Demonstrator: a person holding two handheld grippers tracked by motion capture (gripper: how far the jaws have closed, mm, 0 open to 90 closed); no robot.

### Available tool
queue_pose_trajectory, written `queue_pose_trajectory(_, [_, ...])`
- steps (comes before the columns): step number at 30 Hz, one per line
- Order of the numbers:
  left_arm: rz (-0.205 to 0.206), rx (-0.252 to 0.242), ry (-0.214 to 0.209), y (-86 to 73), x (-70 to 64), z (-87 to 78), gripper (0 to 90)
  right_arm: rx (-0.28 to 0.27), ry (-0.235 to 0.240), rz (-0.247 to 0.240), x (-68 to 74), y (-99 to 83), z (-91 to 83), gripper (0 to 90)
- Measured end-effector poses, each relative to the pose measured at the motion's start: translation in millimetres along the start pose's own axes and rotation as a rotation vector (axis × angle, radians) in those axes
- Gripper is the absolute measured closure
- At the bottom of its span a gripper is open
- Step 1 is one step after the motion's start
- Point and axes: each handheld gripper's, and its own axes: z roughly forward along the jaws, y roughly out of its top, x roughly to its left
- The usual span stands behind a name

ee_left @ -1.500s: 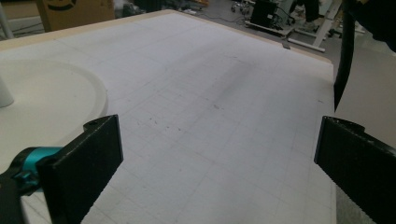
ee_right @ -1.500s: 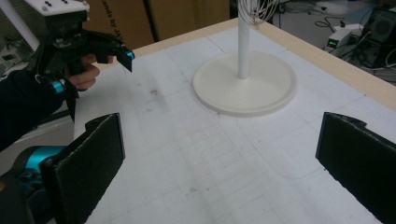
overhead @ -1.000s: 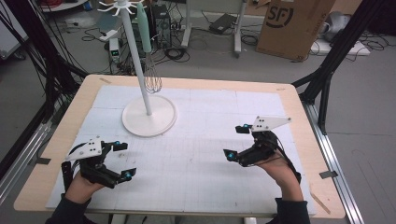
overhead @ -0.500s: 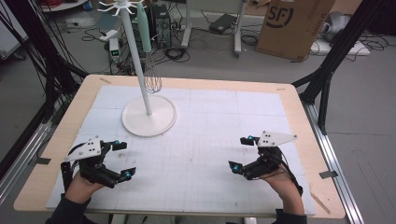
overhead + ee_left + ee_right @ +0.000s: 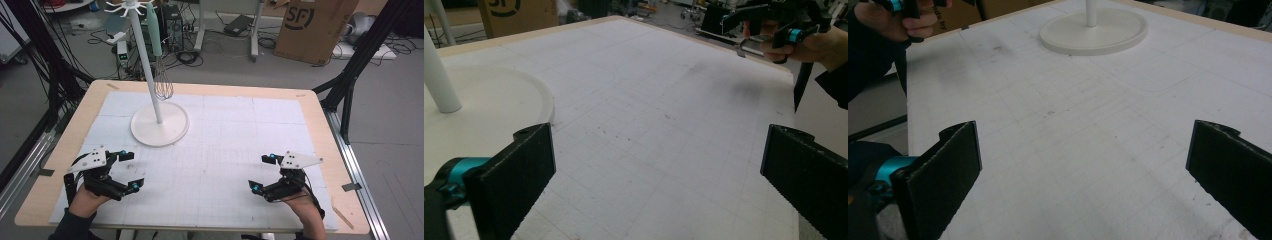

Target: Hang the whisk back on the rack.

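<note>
Left gripper (image 5: 127,171) and right gripper (image 5: 261,173), jaws spread, I am idling low in frame; whisk (image 5: 162,82), upper left, looks light and springy: grip its handle.

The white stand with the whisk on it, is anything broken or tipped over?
Nothing stands out. The white stand is upright on the white mat, and the whisk hangs straight down from its top. The left tool and right tool are both open, holding nothing.
</note>
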Motion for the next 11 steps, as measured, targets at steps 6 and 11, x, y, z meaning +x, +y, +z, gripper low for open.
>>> queue_pose_trajectory(6, [0.003,0.008,0.005,-1.1,0.1,1.6,1.7,0.003,0.002,0.015,-3.2,-7.8,-1.4,0.5])
queue_pose_trajectory(11, [0.005,0.010,0.008,-1.4,0.6,1.9,1.7,0.005,-0.002,0.029,-4.9,-13.4,-1.9,0.4])
